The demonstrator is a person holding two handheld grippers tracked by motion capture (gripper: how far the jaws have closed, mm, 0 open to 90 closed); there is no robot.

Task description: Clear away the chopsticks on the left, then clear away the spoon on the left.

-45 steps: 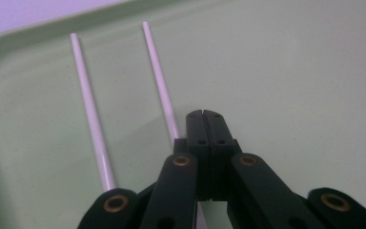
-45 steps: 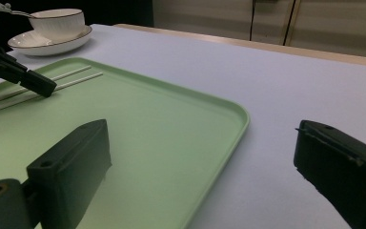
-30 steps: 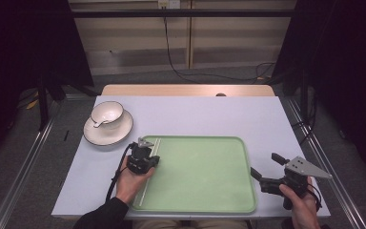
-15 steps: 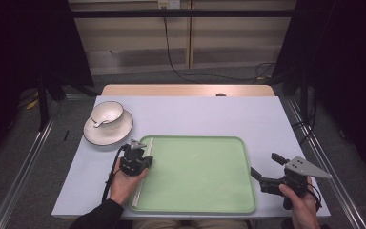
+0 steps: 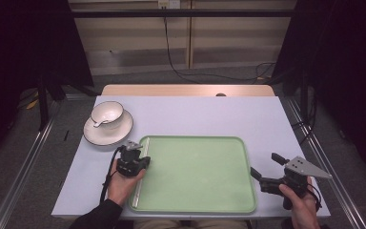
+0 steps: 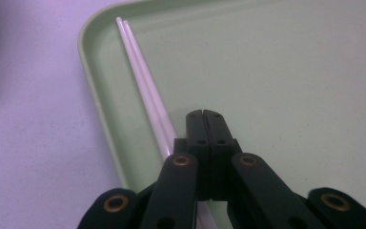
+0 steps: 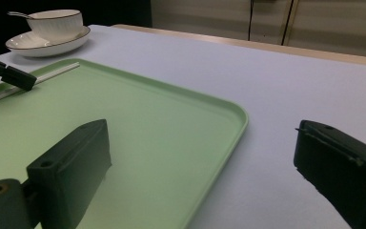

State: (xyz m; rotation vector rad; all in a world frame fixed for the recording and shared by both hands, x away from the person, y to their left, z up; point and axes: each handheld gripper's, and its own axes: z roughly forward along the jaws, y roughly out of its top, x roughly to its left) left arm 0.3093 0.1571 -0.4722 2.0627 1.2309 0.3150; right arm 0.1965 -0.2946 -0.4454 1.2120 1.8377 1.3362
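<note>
A green tray (image 5: 195, 174) is taken as the landmark; it lies flat on the pale tabletop (image 5: 209, 117) at the near middle of the table. Beyond the tray's far left corner, a white saucer (image 5: 107, 131) is seen on the tabletop, apart from the tray, and a white cup (image 5: 106, 113) with a dark rim line is set on it, with a spoon (image 7: 18, 15) resting in the cup, its handle projecting over the rim. At the tray's left edge, near the far left corner, the left gripper (image 6: 204, 116) is held in the person's left hand (image 5: 122, 183), with a dark sleeve visible at the wrist; its jaws are pressed together with nothing between them, and their tips are poised over the tray floor. A pair of white chopsticks (image 6: 143, 78) is laid inside the tray, side by side along the left rim, their far ends close to the far left corner; the closed jaws are placed just beside them, on the side toward the tray's middle, and contact cannot be determined. Off the tray's near right corner, the right gripper (image 5: 264, 168) is held low in the person's right hand (image 5: 299, 202) with its jaws spread wide and empty, one jaw over the tray's right part and the other over the bare tabletop outside the right rim.
</note>
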